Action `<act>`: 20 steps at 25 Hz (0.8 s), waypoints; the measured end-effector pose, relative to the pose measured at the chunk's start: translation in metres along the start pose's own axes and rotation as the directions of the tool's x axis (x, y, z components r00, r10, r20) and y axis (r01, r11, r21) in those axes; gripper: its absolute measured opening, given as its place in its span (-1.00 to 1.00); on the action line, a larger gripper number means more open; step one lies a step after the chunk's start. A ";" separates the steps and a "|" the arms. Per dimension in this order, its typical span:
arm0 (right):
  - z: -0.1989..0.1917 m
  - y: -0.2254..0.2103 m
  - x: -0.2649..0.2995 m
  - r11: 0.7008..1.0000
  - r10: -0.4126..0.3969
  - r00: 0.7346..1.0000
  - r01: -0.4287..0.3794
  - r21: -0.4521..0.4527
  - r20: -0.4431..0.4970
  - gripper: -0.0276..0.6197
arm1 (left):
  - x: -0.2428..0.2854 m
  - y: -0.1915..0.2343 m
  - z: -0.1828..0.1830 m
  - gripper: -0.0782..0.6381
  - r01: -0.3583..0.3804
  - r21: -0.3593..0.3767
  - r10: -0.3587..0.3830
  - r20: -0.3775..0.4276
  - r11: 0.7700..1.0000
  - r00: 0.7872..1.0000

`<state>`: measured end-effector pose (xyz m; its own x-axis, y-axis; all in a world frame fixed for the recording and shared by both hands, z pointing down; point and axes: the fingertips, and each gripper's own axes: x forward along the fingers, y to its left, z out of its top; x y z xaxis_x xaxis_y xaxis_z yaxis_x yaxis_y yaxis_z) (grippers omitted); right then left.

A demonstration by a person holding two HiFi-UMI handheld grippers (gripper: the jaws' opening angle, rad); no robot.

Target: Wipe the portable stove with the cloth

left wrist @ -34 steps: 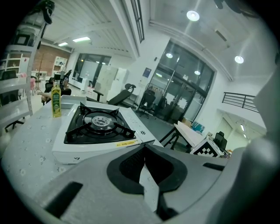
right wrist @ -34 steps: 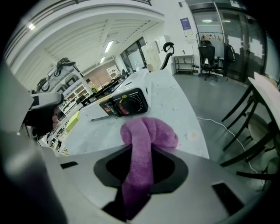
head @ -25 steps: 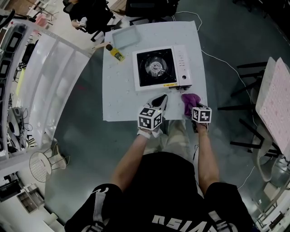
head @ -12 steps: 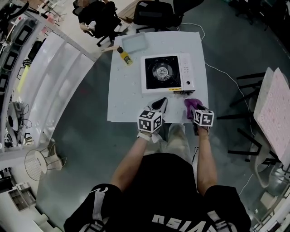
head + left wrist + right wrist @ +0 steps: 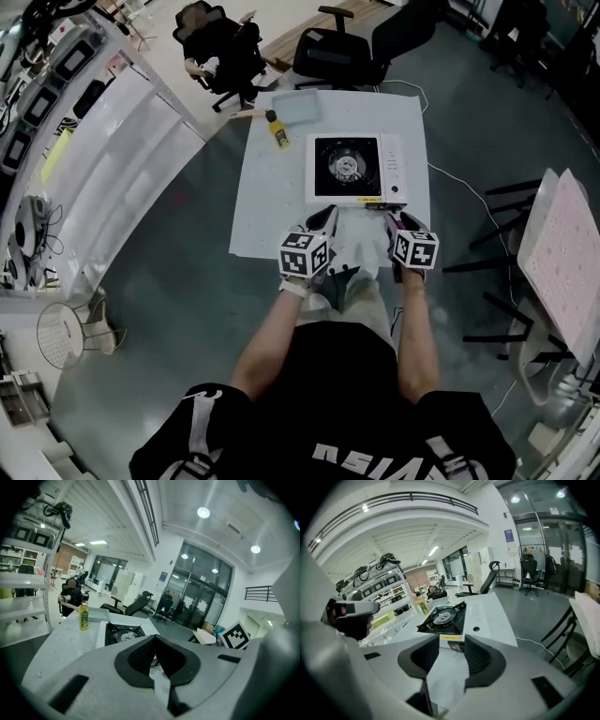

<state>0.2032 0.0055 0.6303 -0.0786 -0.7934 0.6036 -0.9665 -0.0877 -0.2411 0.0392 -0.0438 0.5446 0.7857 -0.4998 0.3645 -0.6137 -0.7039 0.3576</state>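
Hovering at the near table edge: left tool closed, right tool spread wide (empty).

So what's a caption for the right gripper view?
Right hand-held gripper, jaws just opened and empty, faces the portable stove on the white table.

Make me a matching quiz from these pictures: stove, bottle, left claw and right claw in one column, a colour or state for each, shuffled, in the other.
1 portable stove
2 bottle
3 left claw
4 right claw

A jaws wide apart, empty
B yellow
C jaws together
D white body, black burner top

Pairs: 1-D, 2-B, 3-C, 4-A.
The right claw's jaws have just been opening; nothing is between them.
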 end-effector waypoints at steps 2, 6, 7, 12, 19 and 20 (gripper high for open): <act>0.015 0.014 -0.003 1.000 0.016 0.999 -0.015 -0.017 0.028 -0.44 | -0.012 0.008 0.008 -0.76 -0.022 -0.018 0.022 0.025 1.000 0.999; 0.036 0.040 -0.009 0.998 0.045 0.996 -0.042 -0.049 0.072 -0.44 | -0.039 0.026 0.019 -0.76 -0.071 -0.064 0.075 0.074 0.995 0.994; 0.041 0.047 -0.010 0.997 0.052 0.995 -0.048 -0.057 0.081 -0.44 | -0.045 0.031 0.022 -0.76 -0.082 -0.075 0.088 0.085 0.994 0.992; 0.059 0.074 -0.013 0.993 0.086 0.989 -0.075 -0.095 0.117 -0.45 | -0.072 0.049 0.033 -0.76 -0.124 -0.103 0.137 0.125 0.987 0.983; 0.071 0.105 -0.012 0.984 0.139 0.979 -0.120 -0.129 0.152 -0.61 | -0.094 0.062 0.043 -0.76 -0.156 -0.097 0.170 0.158 0.983 0.973; 0.072 0.108 -0.013 0.983 0.146 0.977 -0.126 -0.134 0.157 -0.63 | -0.096 0.063 0.043 -0.76 -0.160 -0.097 0.174 0.160 0.982 0.972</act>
<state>0.1170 -0.0374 0.5417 -0.1797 -0.8824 0.4347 -0.9729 0.0941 -0.2112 -0.0719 -0.0614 0.4953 0.6693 -0.6888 0.2785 -0.7359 -0.5628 0.3764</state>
